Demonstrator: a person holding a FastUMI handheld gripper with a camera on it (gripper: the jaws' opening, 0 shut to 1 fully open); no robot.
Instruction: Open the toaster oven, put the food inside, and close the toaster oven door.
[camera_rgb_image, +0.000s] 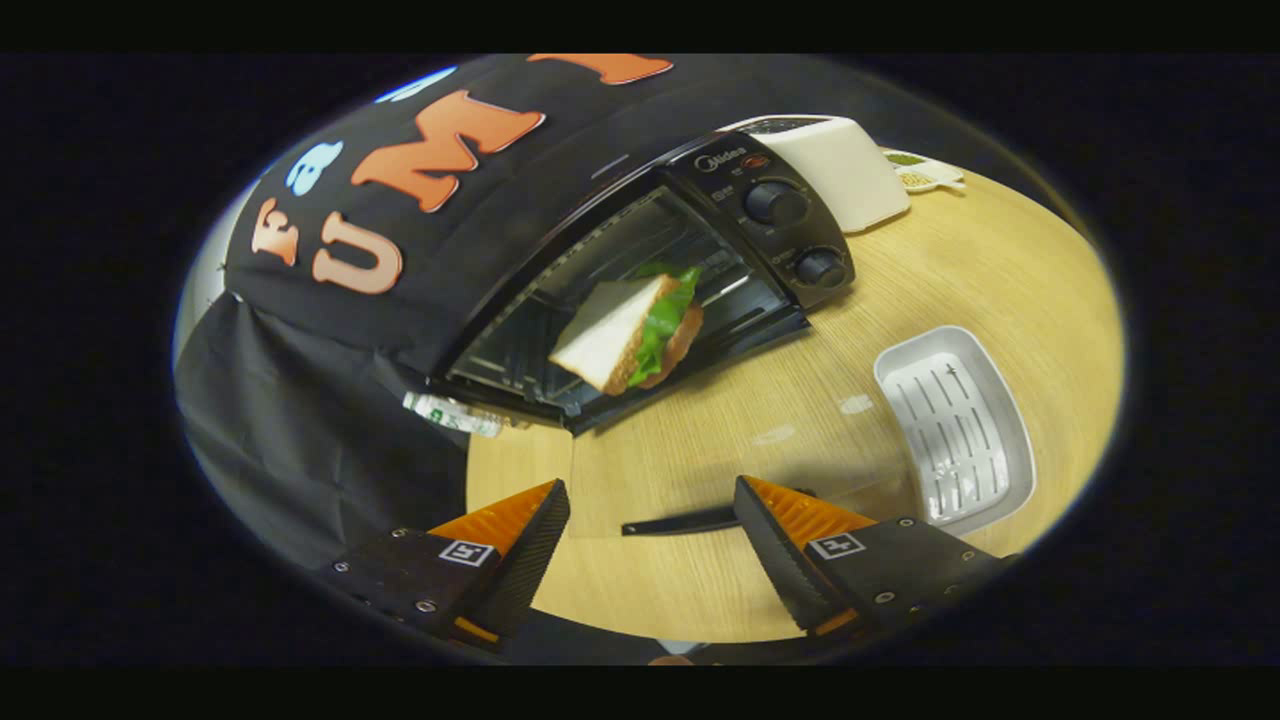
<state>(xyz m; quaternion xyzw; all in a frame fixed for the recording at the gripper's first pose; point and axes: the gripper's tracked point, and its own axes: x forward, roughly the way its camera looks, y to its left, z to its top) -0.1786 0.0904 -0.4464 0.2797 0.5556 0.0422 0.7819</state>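
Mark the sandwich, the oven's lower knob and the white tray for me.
sandwich (610, 332): gripper view, on its white bread face.
lower knob (820, 267): gripper view, on the knob's front.
tray (990, 385): gripper view, on its right rim.

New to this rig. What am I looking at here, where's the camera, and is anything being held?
There is no robot arm: a person carries a hand-held two-finger tool, and the fisheye camera rides on it, looking forward along the fingers. That is why the scene curves and tilts. The two wedge shapes at the bottom are its fingers; they stand apart with only bare table between them, so nothing is held.

Beyond the fingers sits a black toaster oven with its door folded down. A sandwich with lettuce sits in the oven's opening. Beside the oven is a white appliance, and nearer the tool lies an empty white tray. A dark flat strip lies on the table between the fingers.
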